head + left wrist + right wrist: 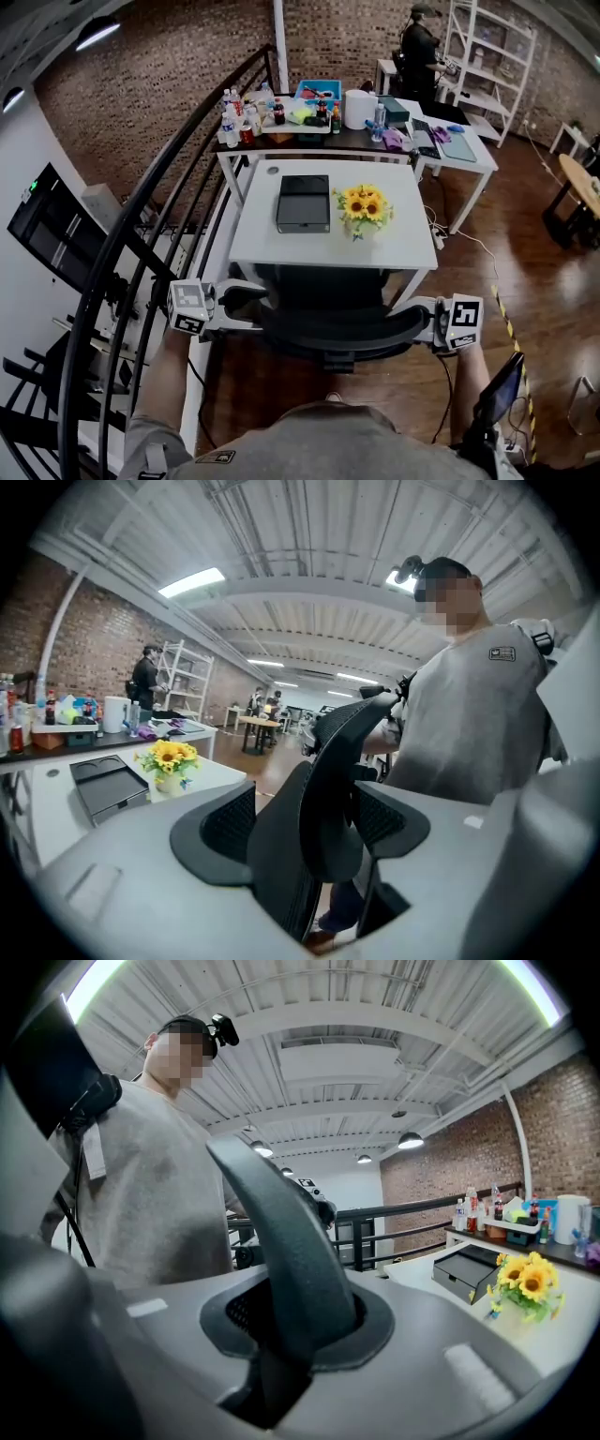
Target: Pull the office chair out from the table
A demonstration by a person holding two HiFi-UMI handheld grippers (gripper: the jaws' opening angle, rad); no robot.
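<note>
The chair (pixel 328 281) is sitting tucked in at the white table (pixel 272 248). Its seat is reaching under the near edge and only its curved backrest (pixel 328 328) is showing clear of the tabletop, so the pull itself is looking not yet done (or barely begun, at best). The person is standing right behind it, holding a gripper at each end of the backrest.

The right gripper (pixel 424 323) is clamping the right end: in its own view the two pads are pressing on the dark edge from both sides. The left gripper (pixel 232 303) is standing with its jaws wide apart around the left end. The edge is running between the pads (pixel 220 827), but gaps are showing on either side, so that gripper is gripping nothing yet.

A black box (pixel 304 203) and a vase of sunflowers (pixel 364 206) are resting on the tabletop, well back from the chair.

What is remaining, by my reading, is closing the left jaws on the backrest, then drawing the chair straight back toward the person until the seat is coming clear of the table.
</note>
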